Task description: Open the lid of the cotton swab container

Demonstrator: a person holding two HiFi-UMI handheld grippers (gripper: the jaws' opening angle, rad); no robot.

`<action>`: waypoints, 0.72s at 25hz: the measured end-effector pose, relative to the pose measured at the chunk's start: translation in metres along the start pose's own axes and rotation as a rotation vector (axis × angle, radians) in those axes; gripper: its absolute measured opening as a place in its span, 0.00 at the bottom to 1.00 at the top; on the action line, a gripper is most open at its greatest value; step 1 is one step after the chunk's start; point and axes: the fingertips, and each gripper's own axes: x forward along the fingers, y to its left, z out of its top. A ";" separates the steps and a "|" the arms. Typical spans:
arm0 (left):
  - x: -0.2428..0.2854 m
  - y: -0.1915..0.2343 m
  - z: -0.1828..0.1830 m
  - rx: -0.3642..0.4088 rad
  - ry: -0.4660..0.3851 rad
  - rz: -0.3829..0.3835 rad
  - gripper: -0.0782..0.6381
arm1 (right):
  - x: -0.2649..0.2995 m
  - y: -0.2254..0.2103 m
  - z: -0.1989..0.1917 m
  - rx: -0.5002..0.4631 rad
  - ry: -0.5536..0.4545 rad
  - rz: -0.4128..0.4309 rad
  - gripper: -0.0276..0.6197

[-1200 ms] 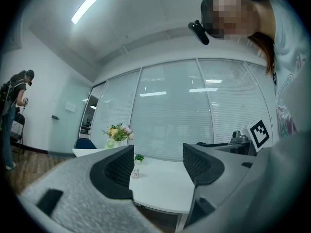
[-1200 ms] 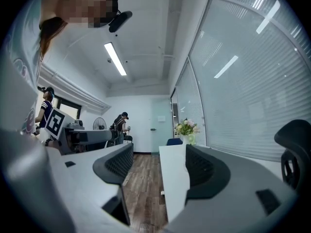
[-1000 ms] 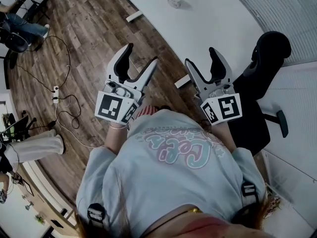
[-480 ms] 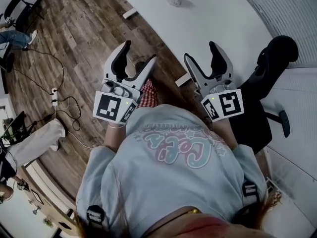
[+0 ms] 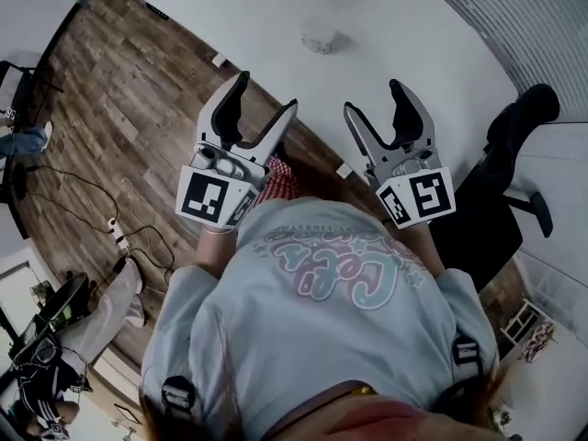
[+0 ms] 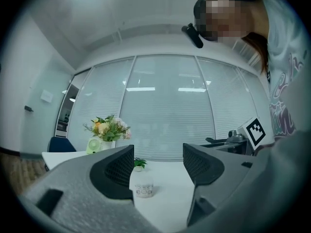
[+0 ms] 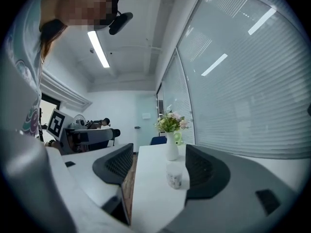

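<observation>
The cotton swab container (image 5: 319, 37) is a small clear round tub with a white lid and stands on the white table (image 5: 404, 35), ahead of both grippers. Held above the table's near edge and short of the container, my left gripper (image 5: 266, 95) is open and empty. My right gripper (image 5: 372, 99) is open too, nothing between its fingers. In the left gripper view the container (image 6: 144, 185) shows just inside the left jaw, well beyond my left gripper (image 6: 155, 166). In the right gripper view the container (image 7: 176, 174) stands farther along the table than my right gripper (image 7: 158, 166).
A vase of flowers (image 7: 171, 147) and a small green plant (image 6: 139, 163) stand on the table behind the container. A black office chair (image 5: 496, 182) is at the right. Cables (image 5: 138, 237) lie on the wooden floor at left, near a seated person (image 5: 55, 356).
The view has moved toward the table: the container and table edge now lie closer to the grippers. Both grippers stay open and level.
</observation>
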 end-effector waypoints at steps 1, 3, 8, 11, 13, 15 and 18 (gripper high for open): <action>0.008 0.009 0.001 0.009 0.003 -0.017 0.51 | 0.009 -0.004 0.003 0.003 -0.006 -0.014 0.54; 0.026 0.028 0.002 0.027 0.014 -0.049 0.51 | 0.029 -0.013 0.008 0.008 -0.020 -0.045 0.54; 0.064 0.075 0.004 0.041 0.034 -0.141 0.51 | 0.082 -0.026 0.009 0.012 -0.022 -0.112 0.54; 0.080 0.098 0.005 0.047 0.037 -0.207 0.51 | 0.107 -0.028 0.011 0.017 -0.027 -0.154 0.54; 0.093 0.109 0.002 0.045 0.046 -0.239 0.51 | 0.119 -0.034 0.012 0.018 -0.023 -0.181 0.54; 0.107 0.118 -0.001 0.031 0.059 -0.269 0.51 | 0.128 -0.041 0.012 0.019 -0.017 -0.209 0.54; 0.126 0.127 -0.008 0.028 0.090 -0.331 0.51 | 0.138 -0.049 0.014 0.019 -0.022 -0.259 0.54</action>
